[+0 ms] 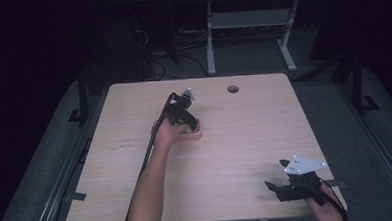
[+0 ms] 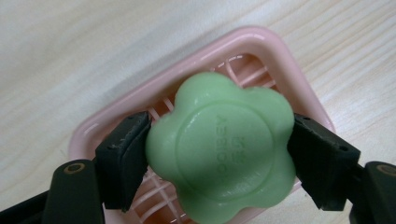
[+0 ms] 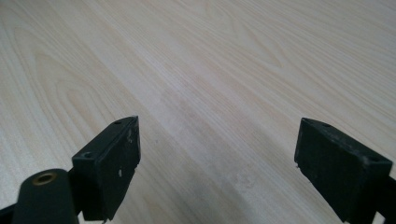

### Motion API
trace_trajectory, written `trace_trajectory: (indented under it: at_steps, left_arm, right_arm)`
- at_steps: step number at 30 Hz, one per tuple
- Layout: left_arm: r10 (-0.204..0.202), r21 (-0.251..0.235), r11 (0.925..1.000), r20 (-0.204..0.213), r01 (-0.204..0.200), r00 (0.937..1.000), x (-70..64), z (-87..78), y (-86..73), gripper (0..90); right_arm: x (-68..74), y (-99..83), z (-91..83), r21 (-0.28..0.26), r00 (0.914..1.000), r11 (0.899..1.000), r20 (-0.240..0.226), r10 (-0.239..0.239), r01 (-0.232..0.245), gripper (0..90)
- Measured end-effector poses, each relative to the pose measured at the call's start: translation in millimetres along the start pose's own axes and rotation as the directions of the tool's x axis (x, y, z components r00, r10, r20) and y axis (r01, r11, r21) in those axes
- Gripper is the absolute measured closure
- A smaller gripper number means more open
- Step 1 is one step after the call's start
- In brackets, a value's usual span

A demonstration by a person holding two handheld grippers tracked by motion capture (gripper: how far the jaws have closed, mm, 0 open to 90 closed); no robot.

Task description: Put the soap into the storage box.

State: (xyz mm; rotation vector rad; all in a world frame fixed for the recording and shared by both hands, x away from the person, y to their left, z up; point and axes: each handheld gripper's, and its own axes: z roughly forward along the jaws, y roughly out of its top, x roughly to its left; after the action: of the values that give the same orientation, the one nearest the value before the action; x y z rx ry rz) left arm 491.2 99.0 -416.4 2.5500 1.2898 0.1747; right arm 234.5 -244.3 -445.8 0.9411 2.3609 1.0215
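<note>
Left gripper view, soap: a green flower-shaped soap [image 2: 223,149] sits clamped between the left claw's [image 2: 219,158] two black jaws, one pressing each side of it.
Soap and dish: the soap hangs directly over the pink soap dish [image 2: 116,105], whose slatted floor shows behind and below it; whether the soap rests on the slats or hovers just above them cannot be told.
Axis: the soap is round-lobed with no long axis, so its turn matters little; what counts is that it lies square over the dish opening.
High view, left: the left claw [image 1: 188,125] and hand reach to the middle of the tabletop [image 1: 245,138], right at the dish [image 1: 197,134].
High view, right: the right claw [image 1: 277,176] rests well apart near the front right corner.
Right gripper view: its jaws stand wide apart over bare wood, holding nothing.
Nearer hand: the left by far; the likely next move, a release, is its own.
</note>
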Motion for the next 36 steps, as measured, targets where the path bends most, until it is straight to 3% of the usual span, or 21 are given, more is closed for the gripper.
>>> trace_trajectory:
  at_steps: [8,13,21,25,30,36]
  left_arm:
    - [-0.018,-0.027,0.9995,0.013,0.019,0.9997,2.0,-8.9,-2.7,22.0]
    - [-0.008,-0.034,0.9994,0.015,0.008,0.9999,-1.3,-11.1,-7.7,22.1]
    - [0.003,-0.088,0.9961,0.025,0.0,0.9997,-3.2,-25.4,-14.0,22.3]
    - [0.004,-0.093,0.9957,0.039,-0.001,0.9992,-2.7,-28.6,-19.0,22.2]
    - [0.022,-0.09,0.9957,0.027,-0.019,0.9994,-3.8,-30.5,-27.1,22.4]
    - [0.014,-0.112,0.9937,0.043,-0.009,0.999,-1.1,-33.7,-36.5,22.3]
  right_arm:
    - [-4.0,-2.0,-2.0,-0.011,0.9997,1.0,0.006,0.024,-0.024,13.8]
    - [-1.8,-1.5,0.9,-0.001,0.9999,1.0,0.003,0.012,-0.012,13.8]
    - [-2.7,-1.5,1.0,0.007,0.9995,1.0,0.012,0.029,-0.029,13.8]
    - [-3.9,-2.8,0.9,0.013,0.9993,0.999,0.017,0.033,-0.034,13.8]
    - [-7.7,-5.2,-2.7,0.006,0.9983,0.999,0.031,0.049,-0.049,13.8]
    - [-8.4,-5.8,-1.7,0.007,0.9982,0.999,0.032,0.05,-0.05,13.8]
